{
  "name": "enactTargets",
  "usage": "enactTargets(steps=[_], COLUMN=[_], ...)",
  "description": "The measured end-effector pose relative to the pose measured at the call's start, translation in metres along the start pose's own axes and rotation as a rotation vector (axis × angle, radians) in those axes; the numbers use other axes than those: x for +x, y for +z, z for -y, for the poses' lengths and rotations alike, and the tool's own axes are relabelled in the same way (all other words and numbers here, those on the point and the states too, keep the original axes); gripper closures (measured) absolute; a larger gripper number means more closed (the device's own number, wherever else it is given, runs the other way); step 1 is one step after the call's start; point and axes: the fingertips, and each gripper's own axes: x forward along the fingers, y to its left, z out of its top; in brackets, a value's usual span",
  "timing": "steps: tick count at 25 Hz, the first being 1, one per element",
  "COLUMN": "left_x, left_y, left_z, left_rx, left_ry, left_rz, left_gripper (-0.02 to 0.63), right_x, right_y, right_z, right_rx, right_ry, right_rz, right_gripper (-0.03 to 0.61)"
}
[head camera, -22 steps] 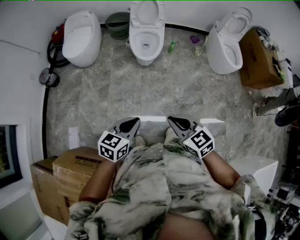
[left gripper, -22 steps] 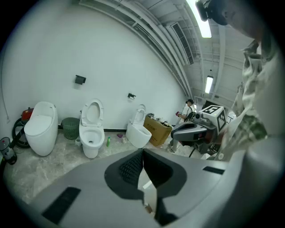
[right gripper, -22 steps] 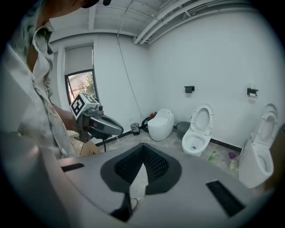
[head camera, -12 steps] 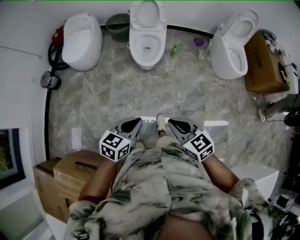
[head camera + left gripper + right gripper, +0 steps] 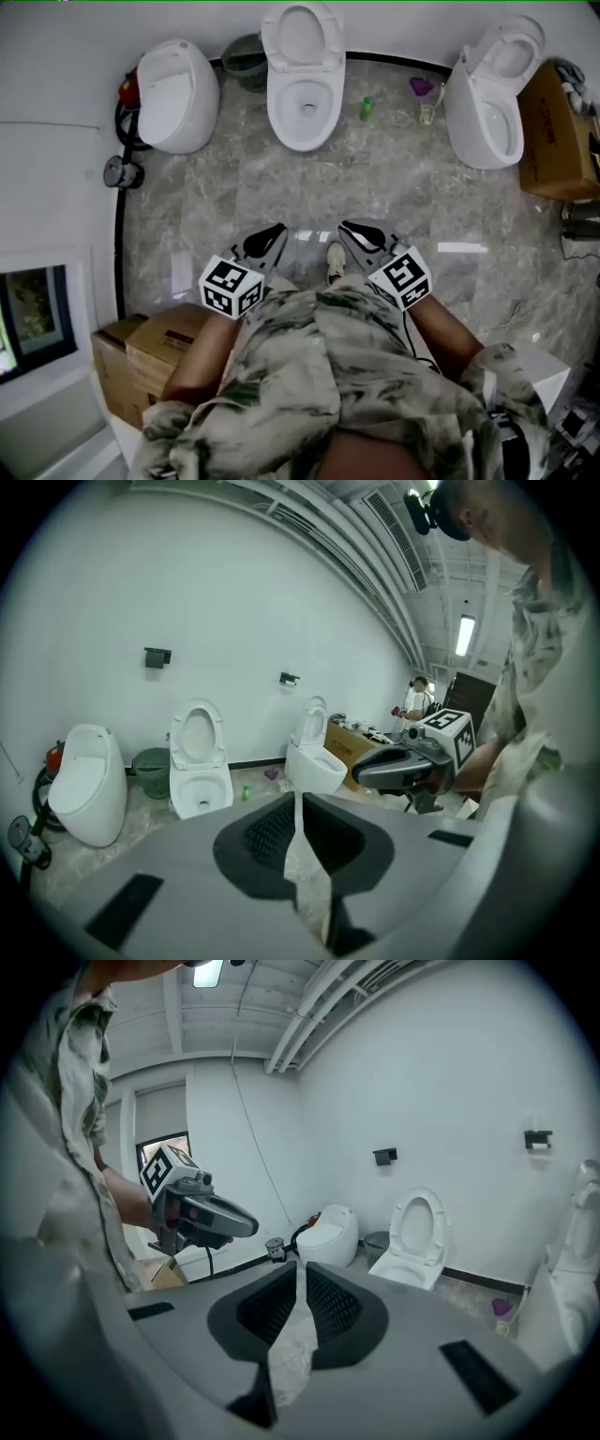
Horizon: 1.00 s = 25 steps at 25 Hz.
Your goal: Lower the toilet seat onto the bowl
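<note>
The middle toilet (image 5: pixel 302 108) stands by the far wall with its white seat (image 5: pixel 302 37) raised against the wall. It shows in the left gripper view, toilet (image 5: pixel 199 785) and upright seat (image 5: pixel 197 735), and in the right gripper view, seat (image 5: pixel 420 1222). My left gripper (image 5: pixel 274 232) and right gripper (image 5: pixel 348 228) hover side by side close to my body, well short of the toilet. Both are shut and hold nothing. The left gripper's tips (image 5: pixel 298 799) and the right gripper's tips (image 5: pixel 300 1269) meet with only a slit between the jaws.
A closed white toilet (image 5: pixel 178 94) stands at the left, and a third toilet (image 5: pixel 497 94) with its seat up at the right. A green basket (image 5: pixel 242 52), green bottle (image 5: pixel 367 108) and purple item (image 5: pixel 421 86) lie near the wall. Cardboard boxes (image 5: pixel 159 347) stand beside me, another box (image 5: pixel 562 122) far right.
The toilets have slid down and rightward in the head view as I stepped toward them. A shoe now shows between the grippers. Both grippers keep their pose.
</note>
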Motion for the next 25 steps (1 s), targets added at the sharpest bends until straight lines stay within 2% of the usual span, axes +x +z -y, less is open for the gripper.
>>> enactTargets(steps=[3, 6, 8, 11, 20, 25], left_x=[0.019, 0.036, 0.045, 0.055, 0.094, 0.117], left_y=[0.013, 0.04, 0.058, 0.085, 0.139, 0.177], left_z=[-0.012, -0.033, -0.052, -0.086, -0.2, -0.27], left_rx=[0.018, 0.027, 0.044, 0.084, 0.134, 0.189], left_ry=[0.029, 0.048, 0.065, 0.079, -0.049, -0.108], left_rz=[0.007, 0.031, 0.038, 0.054, 0.052, 0.058], left_gripper=[0.588, 0.574, 0.445, 0.439, 0.439, 0.439], right_x=[0.002, 0.005, 0.011, 0.028, 0.106, 0.167], right_y=[-0.007, -0.006, 0.001, 0.012, 0.058, 0.089], right_z=[0.02, 0.037, 0.044, 0.054, 0.095, 0.12], right_rx=[0.014, 0.021, 0.03, 0.039, 0.071, 0.113], right_ry=[0.009, 0.019, 0.021, 0.013, -0.129, -0.197], right_rz=[-0.014, -0.043, -0.026, -0.014, -0.034, -0.042], right_gripper=[0.517, 0.515, 0.503, 0.503, 0.505, 0.508])
